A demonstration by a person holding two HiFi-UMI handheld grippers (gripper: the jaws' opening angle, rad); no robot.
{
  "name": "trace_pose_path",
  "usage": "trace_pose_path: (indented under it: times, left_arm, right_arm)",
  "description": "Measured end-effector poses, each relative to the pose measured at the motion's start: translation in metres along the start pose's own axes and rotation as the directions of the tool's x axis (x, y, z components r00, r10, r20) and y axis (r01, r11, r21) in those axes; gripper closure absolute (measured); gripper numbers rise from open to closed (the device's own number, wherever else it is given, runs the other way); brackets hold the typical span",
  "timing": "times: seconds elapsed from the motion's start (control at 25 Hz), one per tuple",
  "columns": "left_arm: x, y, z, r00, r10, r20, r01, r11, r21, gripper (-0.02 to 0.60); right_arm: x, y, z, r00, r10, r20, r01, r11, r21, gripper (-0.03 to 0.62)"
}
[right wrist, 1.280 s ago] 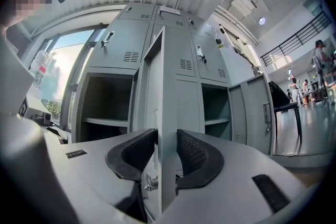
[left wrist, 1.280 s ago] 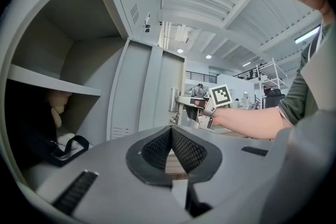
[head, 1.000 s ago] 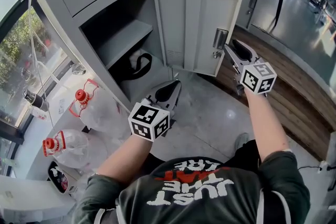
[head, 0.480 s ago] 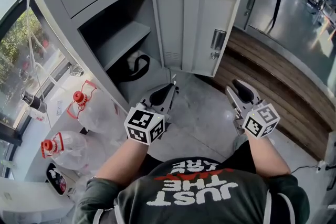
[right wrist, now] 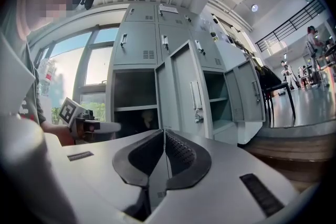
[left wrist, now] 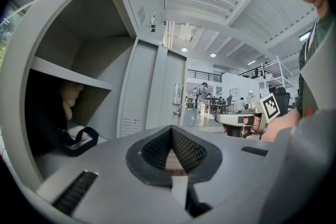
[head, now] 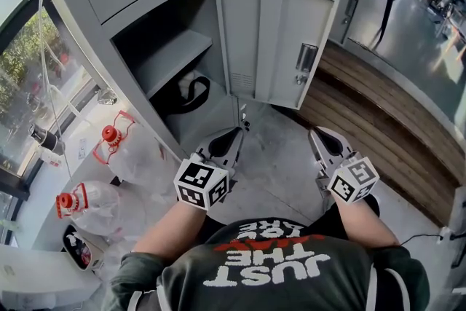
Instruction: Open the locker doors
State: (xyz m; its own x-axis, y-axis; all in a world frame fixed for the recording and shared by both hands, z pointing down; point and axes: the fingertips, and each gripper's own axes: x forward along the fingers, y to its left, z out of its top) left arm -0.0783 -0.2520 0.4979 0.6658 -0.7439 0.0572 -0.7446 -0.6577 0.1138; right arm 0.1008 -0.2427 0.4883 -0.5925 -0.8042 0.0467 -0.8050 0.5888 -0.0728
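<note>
Locker door [head: 277, 44] at twelve o'clock stood open; left gripper [head: 238, 130] and right gripper [head: 315, 133] hovered clear, jaws together, empty.

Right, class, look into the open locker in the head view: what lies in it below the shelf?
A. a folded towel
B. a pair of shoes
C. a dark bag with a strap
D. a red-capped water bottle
C: a dark bag with a looped strap lies under the shelf, beside the open locker door; the red-capped bottles stand outside the locker.
</note>
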Motion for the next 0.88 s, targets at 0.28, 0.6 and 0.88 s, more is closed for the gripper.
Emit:
trace_pose_path:
  times: [0.28,0.6,0.88]
  left_arm:
    - [0.005,0.000,-0.001,1.000,-0.009,0.002,0.009,1.000,0.000,0.577]
    - [0.009,0.000,-0.002,1.000,-0.021,-0.005,0.021,1.000,-0.005,0.577]
    - [0.010,-0.004,-0.006,0.999,-0.032,-0.012,0.031,0.999,-0.007,0.577]
  right_arm:
    - [0.003,-0.002,0.003,1.000,0.004,-0.009,-0.004,0.999,-0.038,0.559]
    - [0.005,-0.002,0.003,1.000,0.005,-0.020,-0.006,0.998,-0.056,0.559]
    - [0.002,-0.007,-0.001,1.000,-0.008,-0.026,0.007,0.999,-0.046,0.559]
